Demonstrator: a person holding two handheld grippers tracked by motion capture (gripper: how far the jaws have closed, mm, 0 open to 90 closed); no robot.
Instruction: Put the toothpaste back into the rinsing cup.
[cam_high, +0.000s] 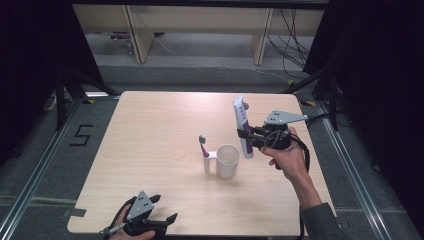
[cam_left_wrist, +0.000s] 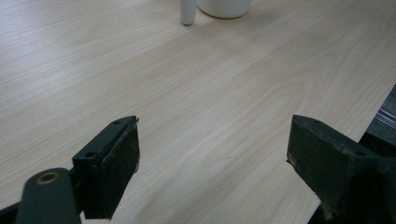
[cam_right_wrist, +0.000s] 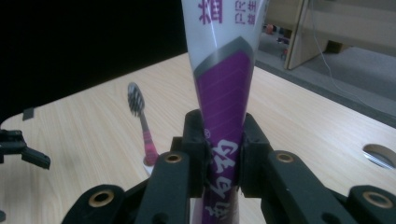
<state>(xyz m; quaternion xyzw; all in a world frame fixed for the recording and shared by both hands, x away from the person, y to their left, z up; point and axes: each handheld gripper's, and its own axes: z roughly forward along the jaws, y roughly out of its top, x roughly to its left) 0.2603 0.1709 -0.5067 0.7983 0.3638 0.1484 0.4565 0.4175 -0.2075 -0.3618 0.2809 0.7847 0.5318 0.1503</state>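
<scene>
Left gripper (cam_high: 165, 210) parked at the near edge of the table (cam_high: 150, 130), jaws spread wide with nothing between them over bare wood; probably kept out of the way, well apart from the work.

Toothbrush (cam_high: 204, 150) stood upright in the small holder fixed to the side of the white cup (cam_high: 227, 161), bristle head up, pink band on the handle. Presumably stored there so the cup mouth stayed free.

Toothpaste tube (cam_high: 243, 127) held upright above the table, just right of the cup and clear of its rim, cap end down, apparently ready for lowering into the cup.

Right gripper (cam_right_wrist: 223, 154) clamped on the tube's purple lower body, pads squeezing both flat faces. White Chinese characters printed on the purple, red ones on the white part above; not read with confidence.
</scene>
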